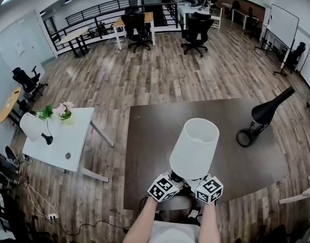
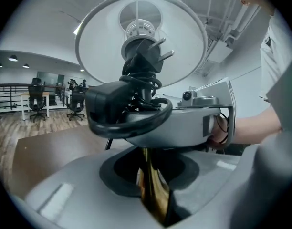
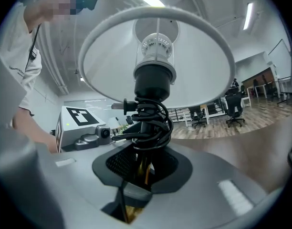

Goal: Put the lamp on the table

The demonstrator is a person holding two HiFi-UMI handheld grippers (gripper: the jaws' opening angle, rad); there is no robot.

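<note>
Gripping the lamp [image 1: 194, 148] low on its brass stem [image 2: 151, 187] with the left gripper [image 2: 153, 197], jaws pressed tight against the metal. Gripping the same stem with the right gripper [image 3: 136, 175] as well, likewise clenched on it, just beside the left one. Held upright close in front of the person, with the white shade [image 3: 155, 61] above both grippers, the bulb [image 3: 156, 49] inside it, and the black cord [image 3: 148, 120] wound round the stem just above the jaws, plug [image 3: 123, 106] sticking out sideways. Below and beyond the lamp, a dark brown rectangular surface [image 1: 145, 135]; impossible to tell whether rug or tabletop. At its right edge, a black object [image 1: 261, 116] with a ring-shaped base and a slanting neck. Off to the left, well apart from the held lamp, a white table [image 1: 74, 146] bearing a second white-shaded lamp [image 1: 34, 126] and a small vase [image 1: 66, 116] with pale pink flowers [image 1: 63, 107] and green leaves in it. Farther off across the wooden floor [image 1: 195, 75], black office chairs [image 1: 197, 30] and desks [image 1: 134, 20].
</note>
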